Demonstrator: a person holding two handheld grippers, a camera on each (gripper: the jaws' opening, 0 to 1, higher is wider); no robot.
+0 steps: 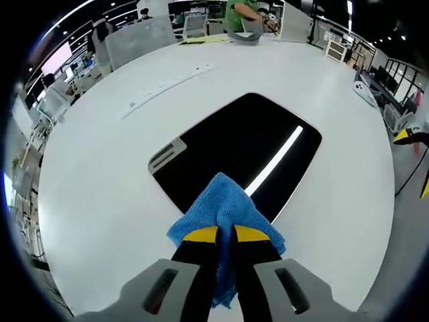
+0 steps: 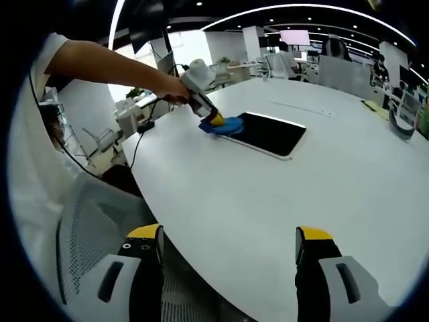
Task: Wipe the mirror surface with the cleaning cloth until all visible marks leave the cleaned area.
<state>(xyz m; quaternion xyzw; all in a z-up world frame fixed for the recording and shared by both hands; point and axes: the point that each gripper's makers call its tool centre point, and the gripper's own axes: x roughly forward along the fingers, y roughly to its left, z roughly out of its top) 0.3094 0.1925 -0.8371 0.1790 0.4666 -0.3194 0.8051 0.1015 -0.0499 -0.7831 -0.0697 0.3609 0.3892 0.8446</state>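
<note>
Left gripper (image 1: 226, 233): jaws clenched on the blue cloth (image 1: 224, 204), pressed at the mirror (image 1: 241, 144) edge.
Right gripper (image 2: 228, 243): jaws released, hovering over the white table (image 2: 268, 201).

Open office around a round white counter (image 1: 100, 181)

A person in a green top (image 1: 240, 15) stands at the frame's top edge; a mesh chair back (image 2: 100, 221) sits lower left, with a long slot strip (image 1: 167, 86) upper left.

We see a soft, bumpy blue cloth (image 1: 224, 208) with a woven look. The mirror (image 1: 234, 147) is dark, smooth and shiny. The white table (image 1: 100, 194) looks smooth and dull.
</note>
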